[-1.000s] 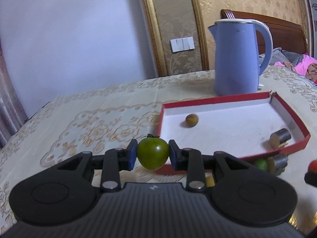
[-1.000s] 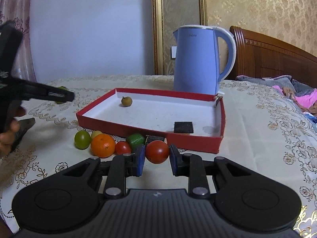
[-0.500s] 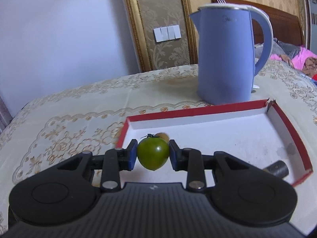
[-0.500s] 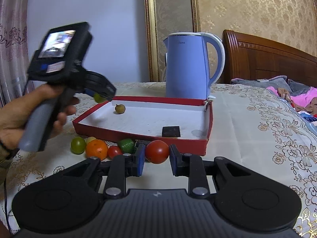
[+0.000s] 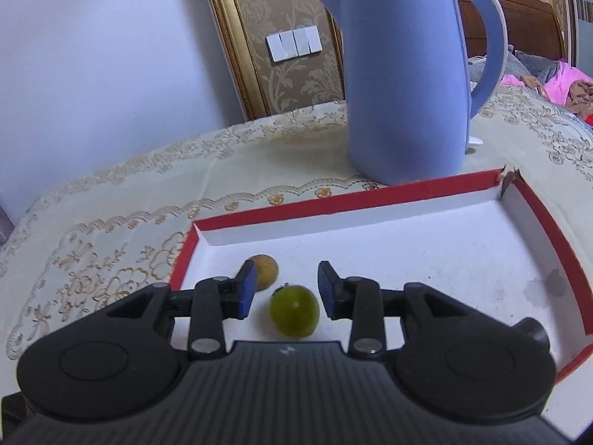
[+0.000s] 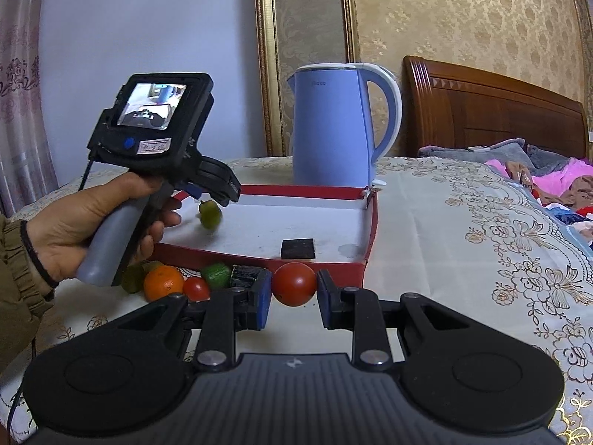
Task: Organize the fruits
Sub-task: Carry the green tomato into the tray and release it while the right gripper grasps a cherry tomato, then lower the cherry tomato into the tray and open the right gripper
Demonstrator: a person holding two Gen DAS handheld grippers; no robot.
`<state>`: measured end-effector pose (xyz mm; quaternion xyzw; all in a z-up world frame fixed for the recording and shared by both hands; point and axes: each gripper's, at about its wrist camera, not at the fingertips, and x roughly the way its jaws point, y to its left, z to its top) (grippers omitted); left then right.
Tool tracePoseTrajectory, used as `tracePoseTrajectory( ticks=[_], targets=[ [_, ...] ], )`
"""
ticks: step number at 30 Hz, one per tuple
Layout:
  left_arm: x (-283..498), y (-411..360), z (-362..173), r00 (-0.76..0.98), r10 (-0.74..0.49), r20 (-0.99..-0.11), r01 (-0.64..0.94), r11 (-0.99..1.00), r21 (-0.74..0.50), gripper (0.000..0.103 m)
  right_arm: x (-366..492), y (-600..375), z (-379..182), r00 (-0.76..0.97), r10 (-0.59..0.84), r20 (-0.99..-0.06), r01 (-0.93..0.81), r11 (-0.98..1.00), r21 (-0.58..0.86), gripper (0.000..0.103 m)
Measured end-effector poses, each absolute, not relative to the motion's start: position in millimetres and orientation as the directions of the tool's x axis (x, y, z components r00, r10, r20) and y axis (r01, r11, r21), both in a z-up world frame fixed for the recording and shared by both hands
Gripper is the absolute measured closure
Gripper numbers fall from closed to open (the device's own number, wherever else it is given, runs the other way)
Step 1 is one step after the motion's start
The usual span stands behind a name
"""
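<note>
Right gripper (image 6: 293, 298) clenched on red tomato (image 6: 294, 283) before red tray (image 6: 365, 259). Orange (image 6: 163, 282), small tomato (image 6: 195, 288), lime (image 6: 216, 274) crowd tray's near wall. Left gripper (image 5: 285, 291), jaws opening, pads clear of green tomato (image 5: 294, 315) inside tray beside brown fruit (image 5: 266, 269). Blue kettle (image 6: 333, 131) stands behind.

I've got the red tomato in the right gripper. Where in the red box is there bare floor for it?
The widest bare floor of the red box lies mid-tray, between the green tomato and the dark block. The left end is crowded: the left gripper, its jaws opening, the green tomato and a brown fruit.
</note>
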<state>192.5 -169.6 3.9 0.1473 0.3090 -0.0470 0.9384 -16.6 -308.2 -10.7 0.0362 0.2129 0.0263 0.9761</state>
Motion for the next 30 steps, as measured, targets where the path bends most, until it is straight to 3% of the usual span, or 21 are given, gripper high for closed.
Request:
tracePoseTrajectory(
  ticks=[3, 6, 8, 10, 18, 30],
  targets=[
    [182, -161, 10, 0.814, 0.011, -0.580, 0.169, 0.952, 0.256, 0.064, -14, -307, -8, 0.910, 0.070, -0.408, -0.040, 0.996, 0.082, 0.077],
    [167, -146, 20, 0.827, 0.009, -0.563, 0.153, 0.959, 0.240, 0.049, -10, -305, -5, 0.914, 0.070, -0.400, -0.044, 0.996, 0.074, 0.077],
    [155, -135, 24, 0.837, 0.010, -0.547, 0.140, 0.963, 0.232, 0.033, -6, -303, -2, 0.915, 0.076, -0.395, -0.051, 0.996, 0.073, 0.077],
    [142, -123, 28, 0.848, 0.010, -0.530, 0.129, 0.966, 0.225, 0.026, -1, -302, 0, 0.915, 0.081, -0.394, -0.056, 0.996, 0.074, 0.078],
    [107, -79, 32, 0.844, 0.014, -0.537, 0.081, 0.985, 0.153, 0.017, 27, -299, 8, 0.917, 0.079, -0.390, -0.064, 0.997, 0.051, 0.077],
    [78, -44, 25, 0.844, 0.059, -0.533, 0.020, 0.990, 0.140, 0.005, 77, -297, 14, 0.911, 0.068, -0.407, -0.061, 0.998, 0.031, 0.077]
  ],
)
